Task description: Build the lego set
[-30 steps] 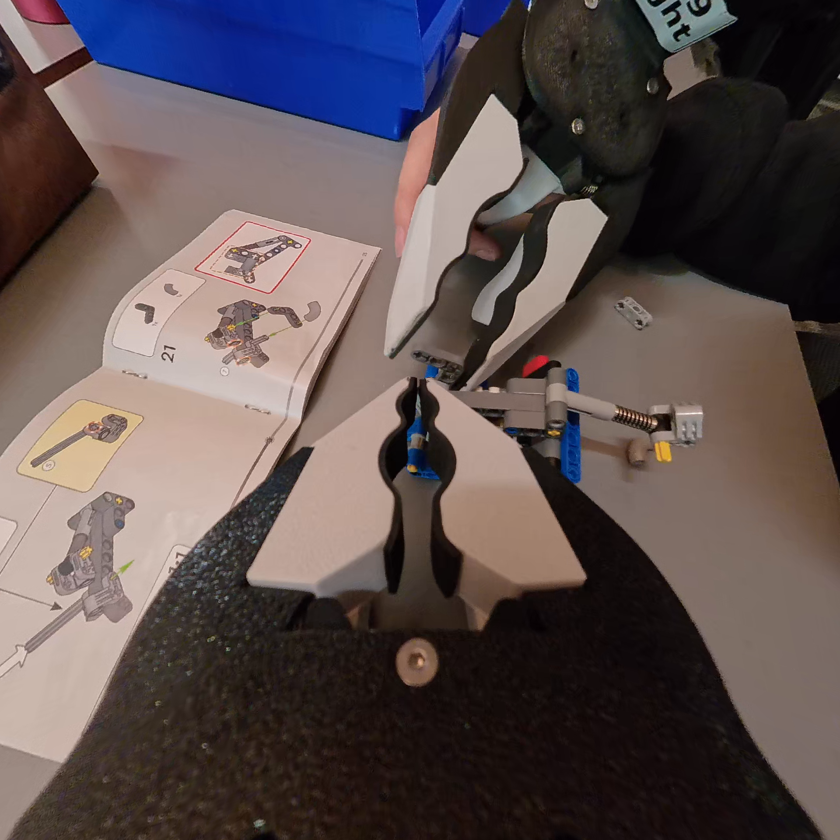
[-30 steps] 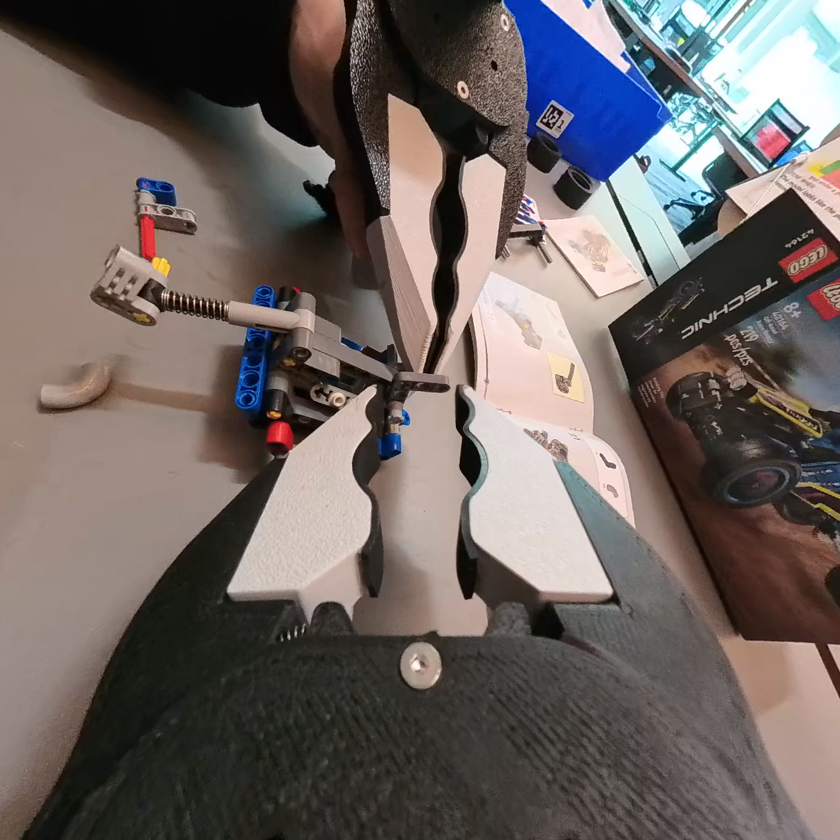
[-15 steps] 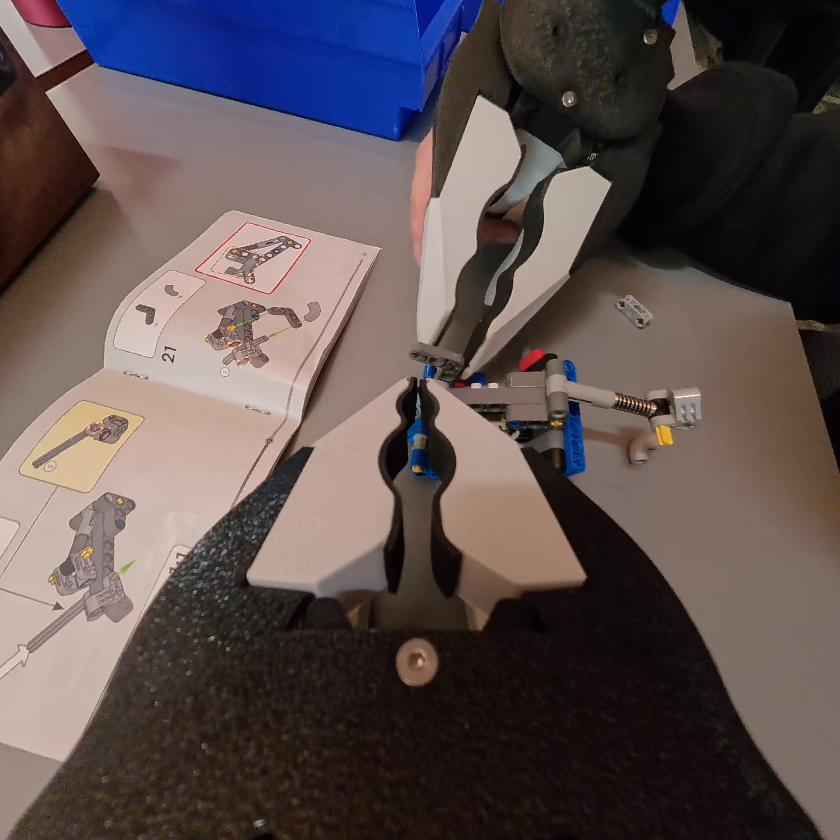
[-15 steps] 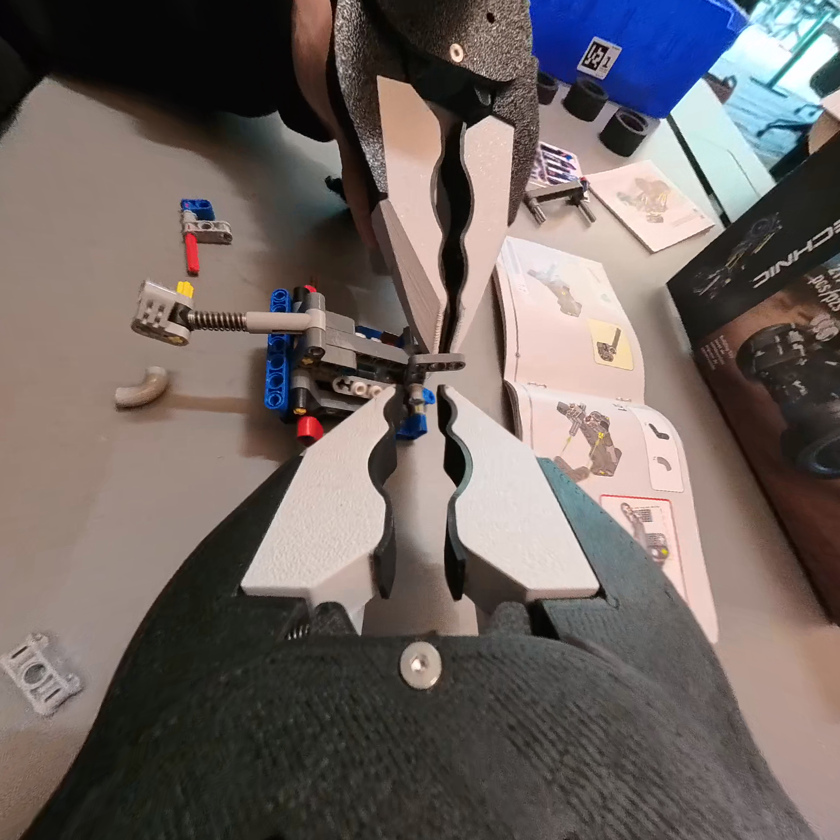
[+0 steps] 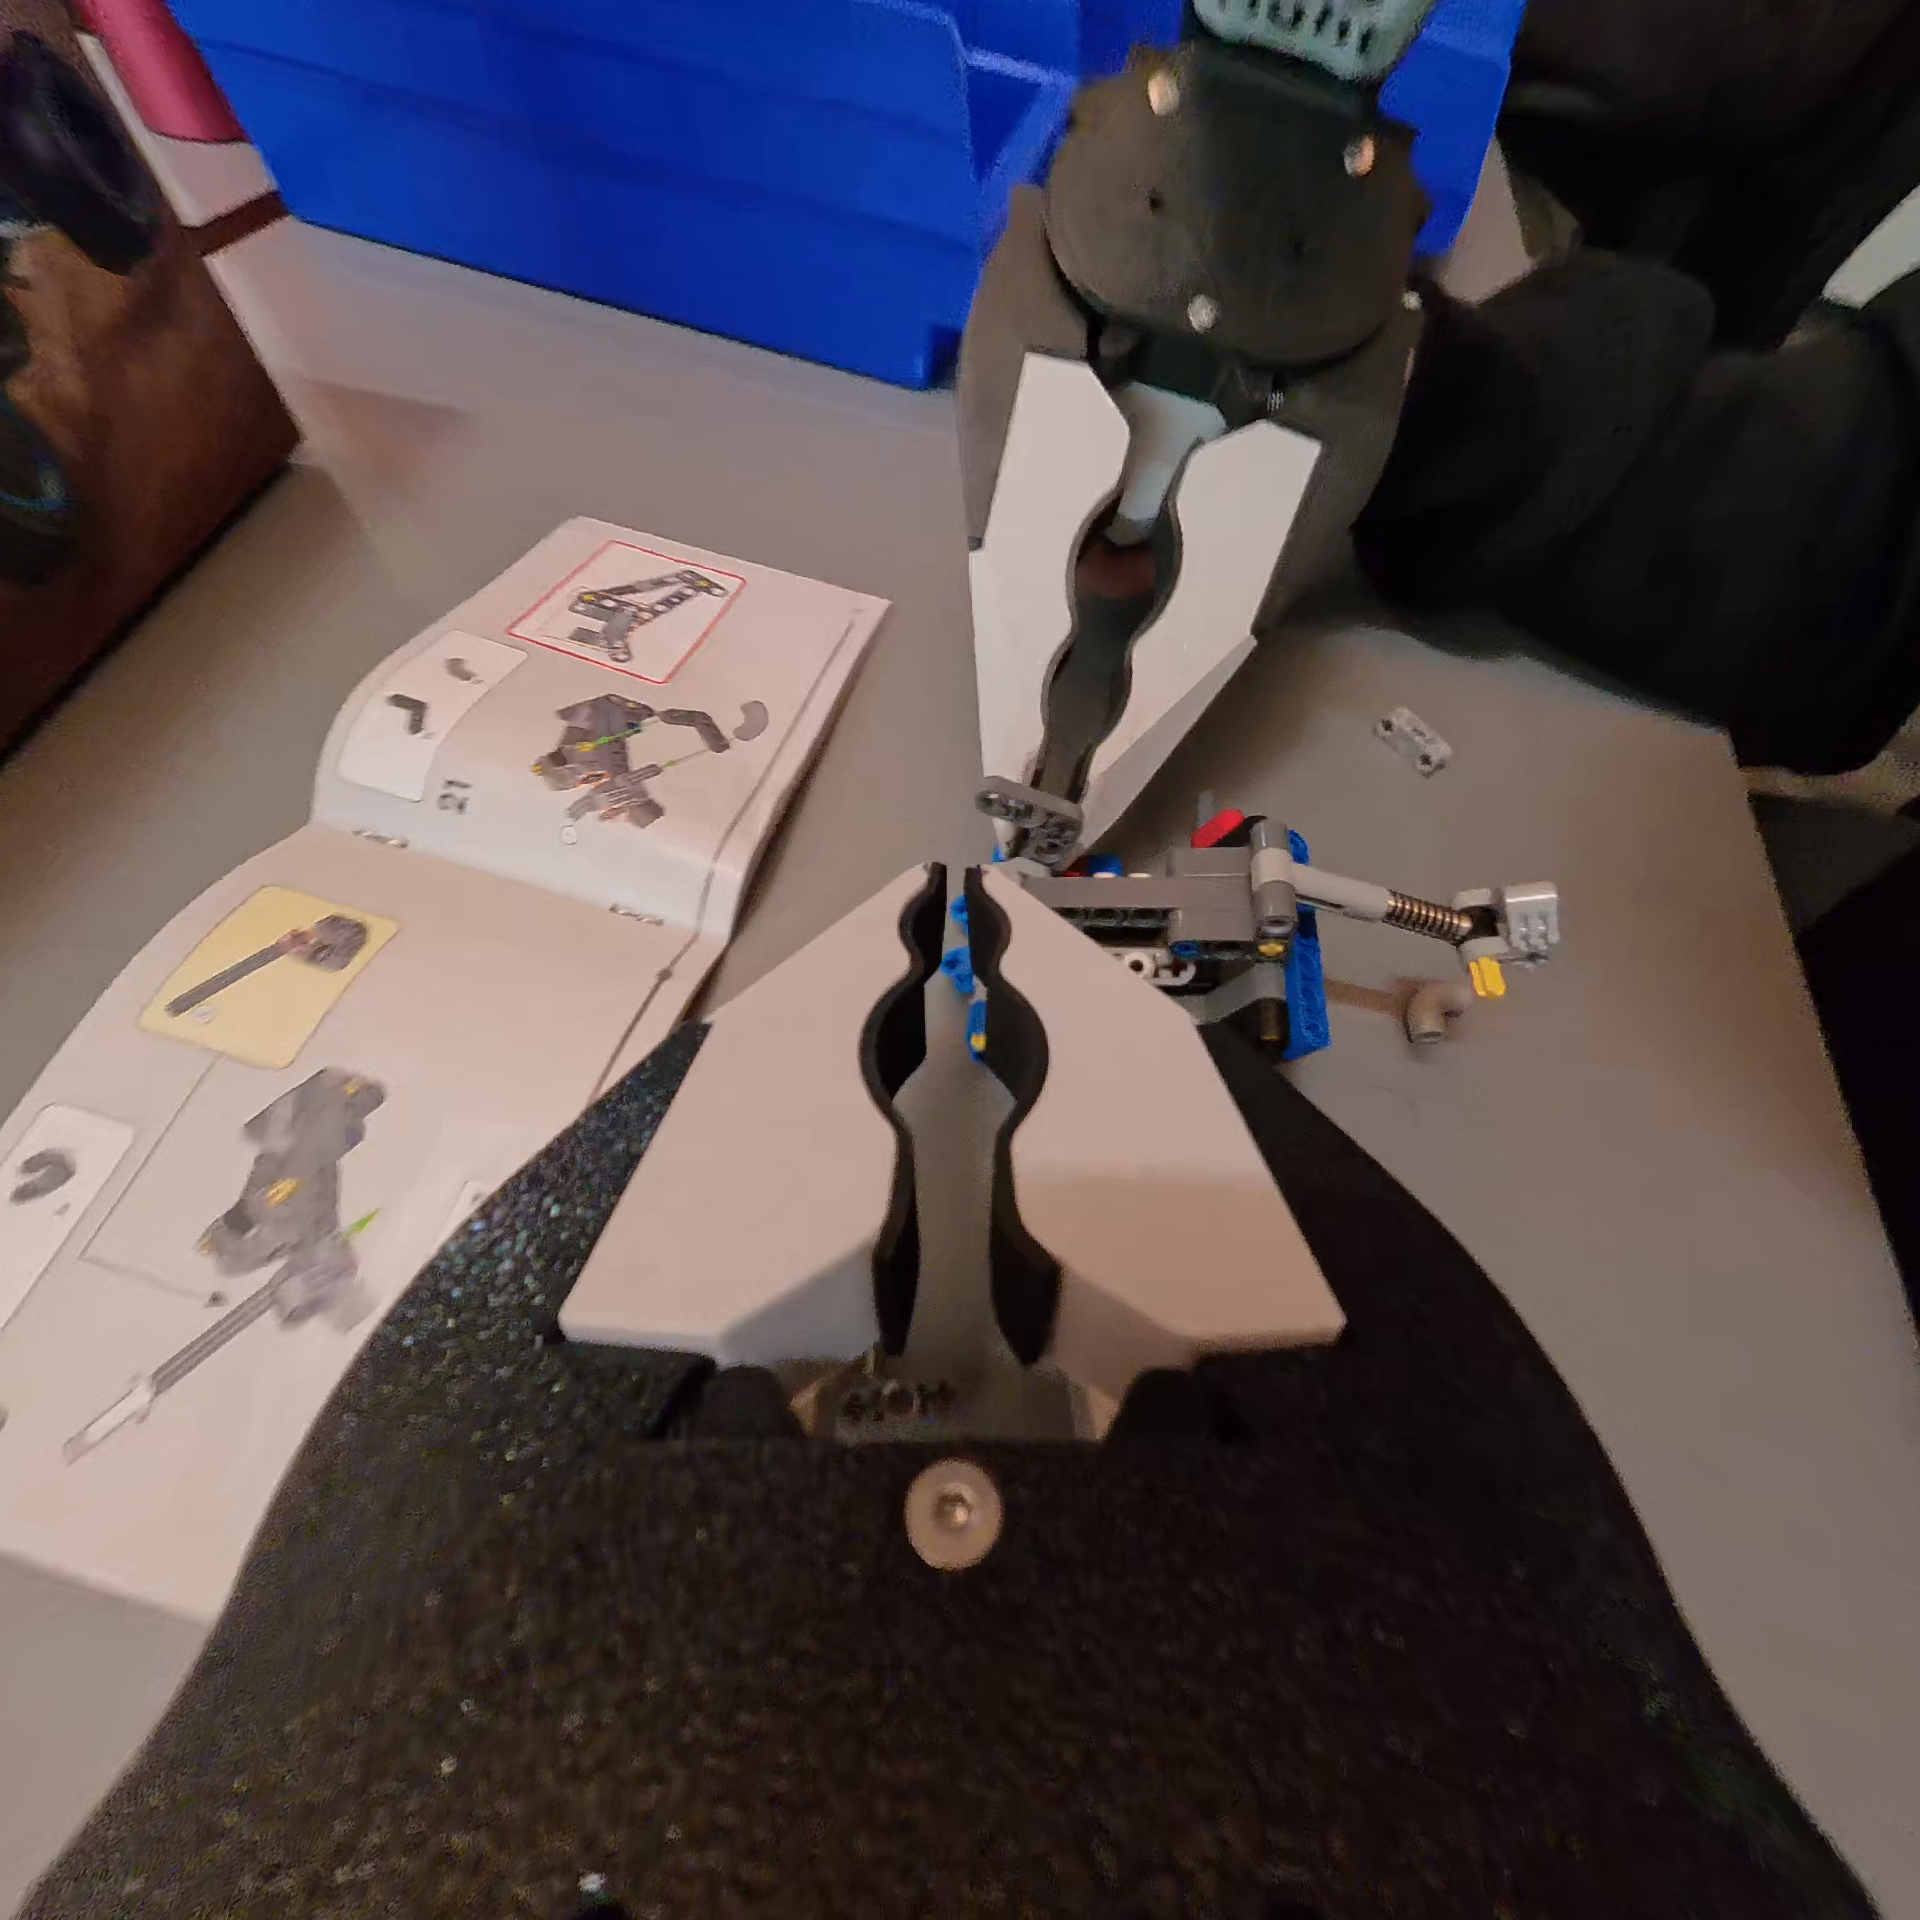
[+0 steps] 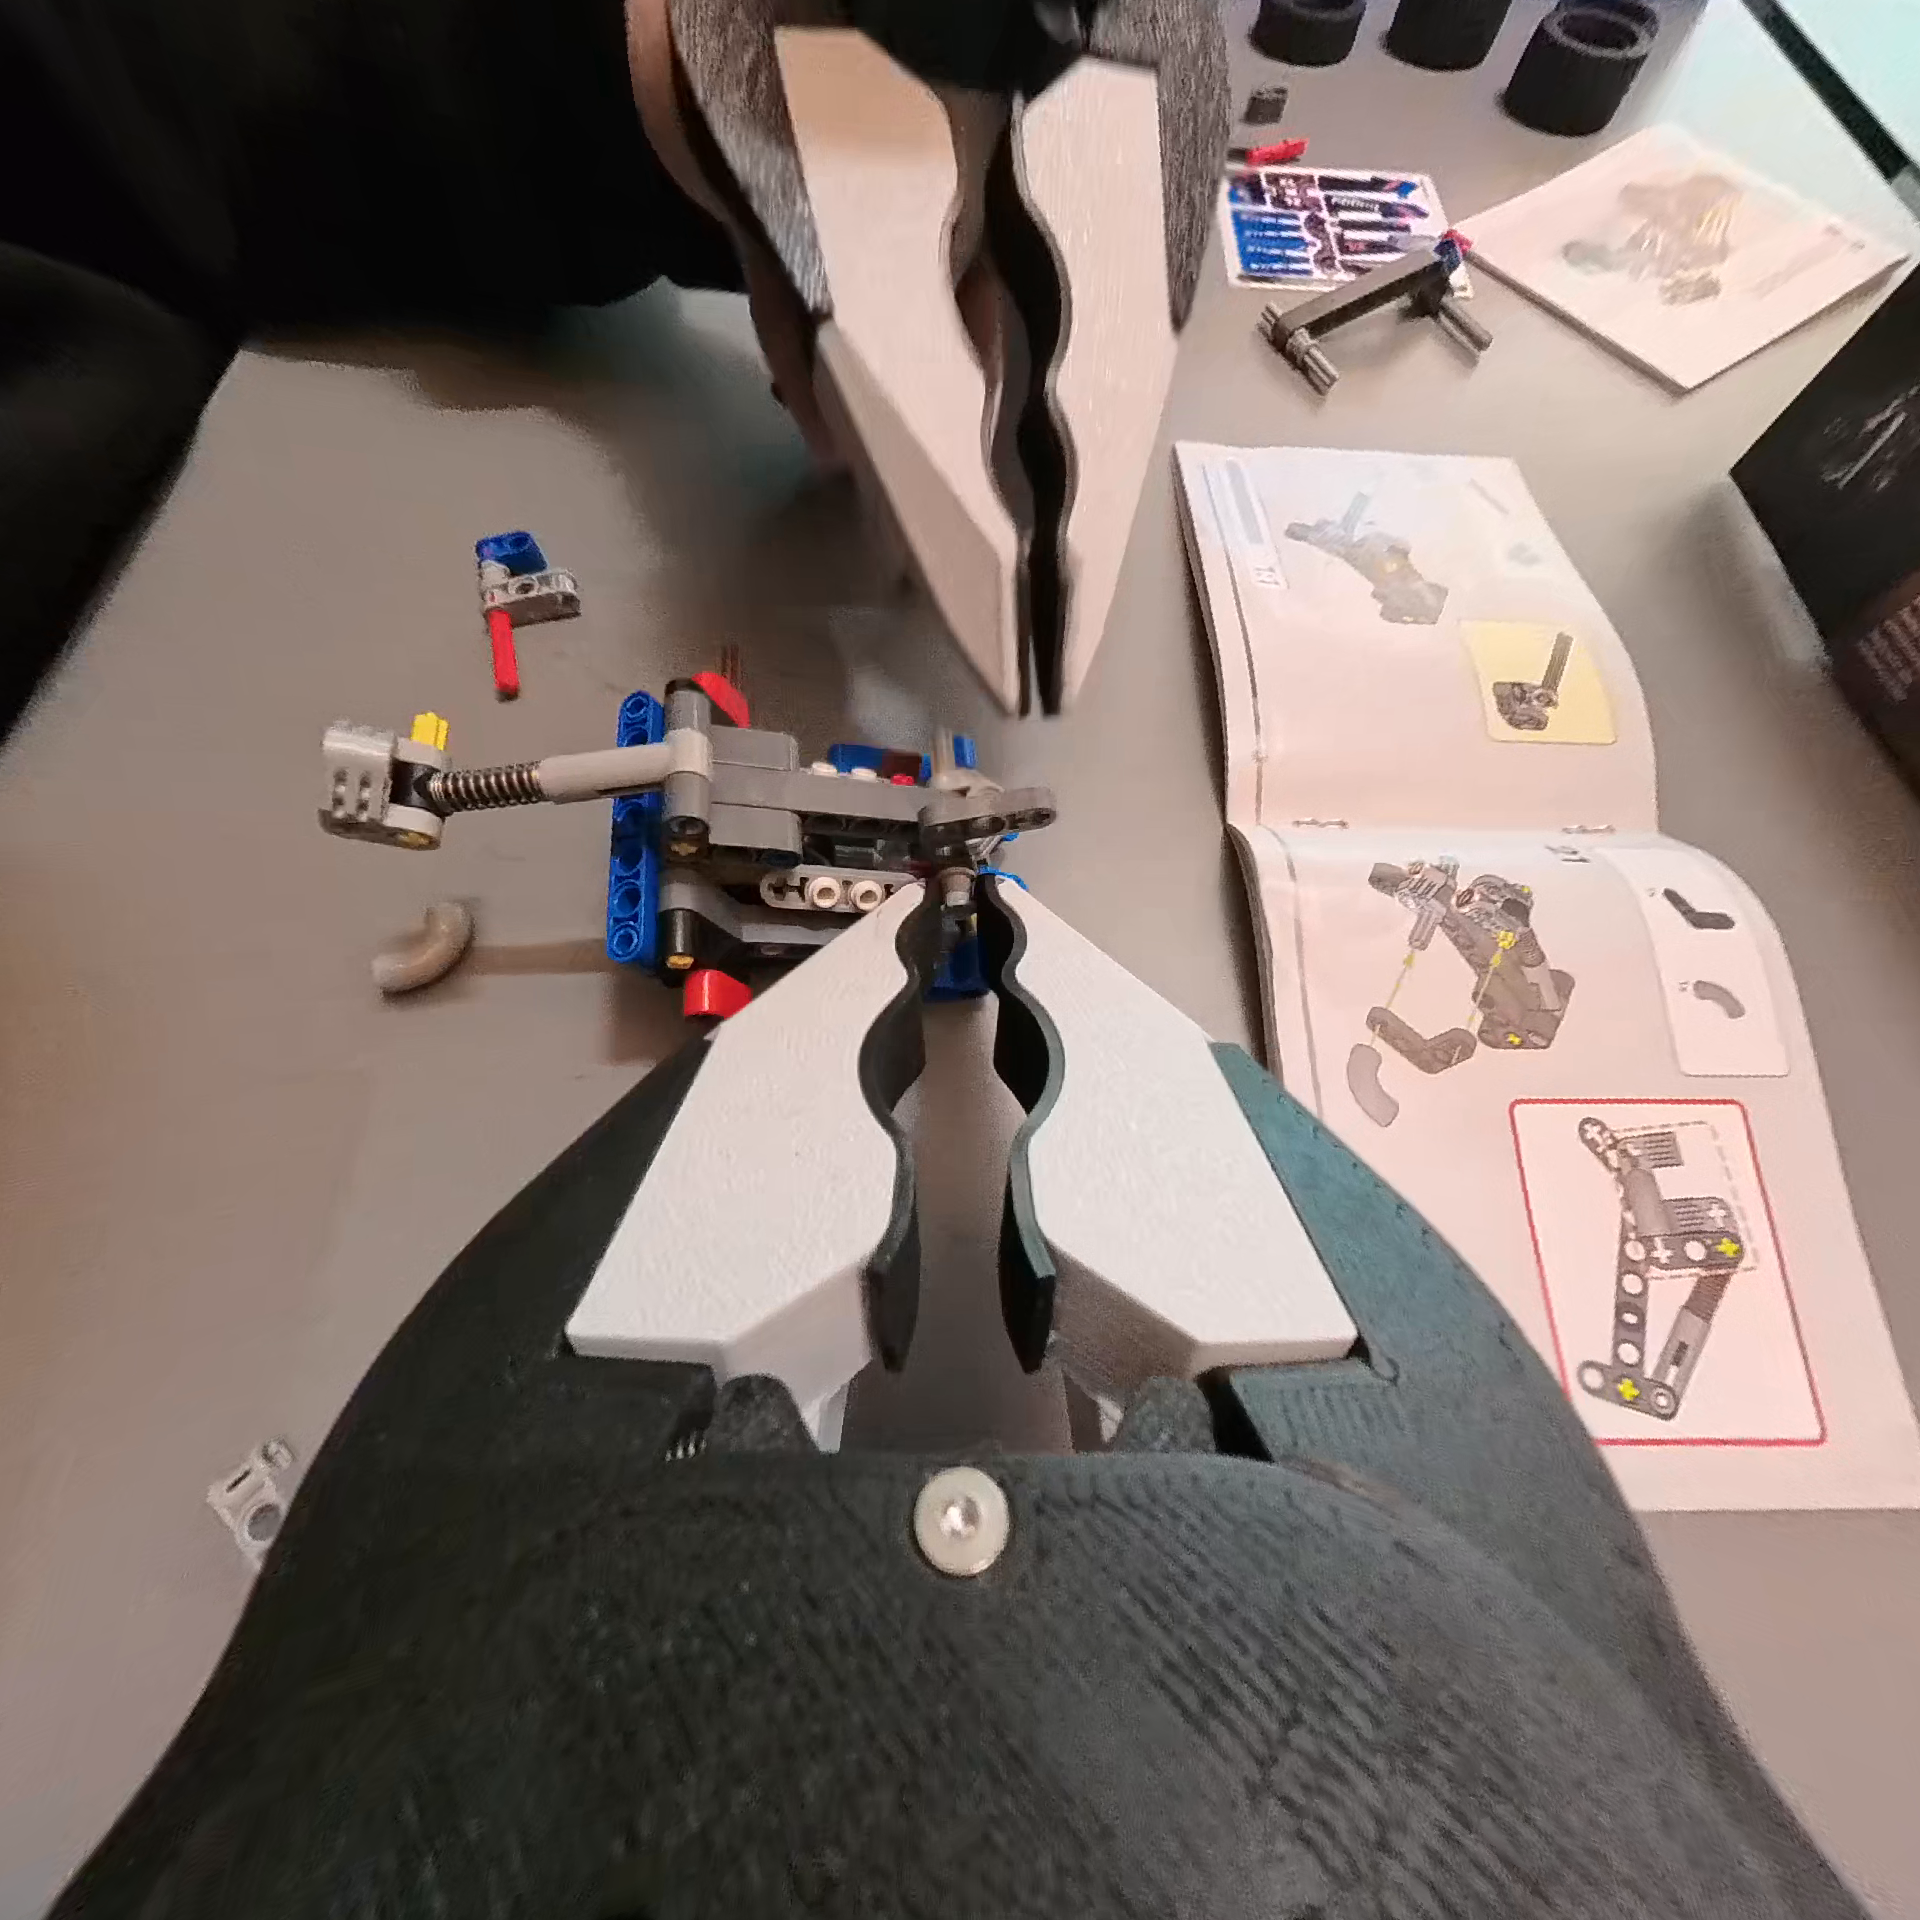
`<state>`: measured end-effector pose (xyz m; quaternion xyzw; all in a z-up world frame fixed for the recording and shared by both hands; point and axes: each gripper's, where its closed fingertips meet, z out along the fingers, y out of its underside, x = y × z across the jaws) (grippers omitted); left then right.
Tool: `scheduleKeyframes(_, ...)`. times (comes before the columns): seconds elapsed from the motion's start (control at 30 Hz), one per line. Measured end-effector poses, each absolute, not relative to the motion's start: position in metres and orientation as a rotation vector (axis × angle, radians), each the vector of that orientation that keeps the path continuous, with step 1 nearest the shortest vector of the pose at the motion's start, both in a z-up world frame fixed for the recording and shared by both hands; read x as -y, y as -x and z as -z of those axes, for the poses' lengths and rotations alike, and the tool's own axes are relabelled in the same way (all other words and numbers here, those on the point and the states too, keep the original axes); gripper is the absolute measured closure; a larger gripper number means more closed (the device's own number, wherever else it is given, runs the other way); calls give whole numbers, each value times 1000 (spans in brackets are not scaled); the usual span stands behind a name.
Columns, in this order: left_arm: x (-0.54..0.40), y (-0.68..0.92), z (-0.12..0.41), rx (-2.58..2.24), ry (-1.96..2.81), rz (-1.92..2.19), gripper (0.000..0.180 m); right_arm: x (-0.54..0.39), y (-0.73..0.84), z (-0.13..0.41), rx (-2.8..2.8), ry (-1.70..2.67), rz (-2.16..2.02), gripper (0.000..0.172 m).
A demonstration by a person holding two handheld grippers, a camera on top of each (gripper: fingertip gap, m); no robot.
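Tongs on my right [image 6: 951, 904] are pinched shut on a small dark grey beam [image 5: 1023, 810]. That beam sits at the end of the toy brick model [image 6: 748, 810], and the tips press on it from both sides.

My left tongs [image 5: 948, 883] are almost together, with only a thin slit between the tips. From the right view they hang just above the model's end and I see nothing in them.

The model lies on the grey table [image 5: 1558, 1247], right between the two tongs. It is grey and blue, with a spring arm that sticks out.

In the left view, an open booklet [image 5: 582, 748] lies to the left of the model. A little curved grey piece [image 6: 421, 945] lies near the spring arm. A big blue bin [image 5: 623, 156] stands at the far side.
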<state>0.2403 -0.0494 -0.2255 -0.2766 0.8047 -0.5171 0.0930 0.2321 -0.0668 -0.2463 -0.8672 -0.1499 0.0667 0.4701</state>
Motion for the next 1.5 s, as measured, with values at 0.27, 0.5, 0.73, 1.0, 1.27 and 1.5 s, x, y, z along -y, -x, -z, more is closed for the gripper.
scheduleKeyframes(0.27, -7, -212, 234, -2513, 978, 1466, 172, 66, -232, 247, 313, 2139, -225, 167)
scheduleKeyframes(0.5, -44, -204, 249, -2518, 794, 1095, 171, 66, -232, 247, 320, 2137, -204, 167)
scheduleKeyframes(0.73, -33, -206, 258, -2548, 948, 1057, 167, 66, -232, 247, 324, 2136, -194, 167)
scheduleKeyframes(1.0, -31, -206, 265, -2640, 919, 957, 170, 66, -232, 247, 327, 2136, -188, 167)
scheduleKeyframes(1.27, -26, -206, 267, -2645, 930, 965, 168, 66, -232, 247, 326, 2136, -191, 167)
scheduleKeyframes(1.5, -25, -206, 267, -2595, 796, 868, 180, 66, -232, 247, 327, 2136, -188, 167)
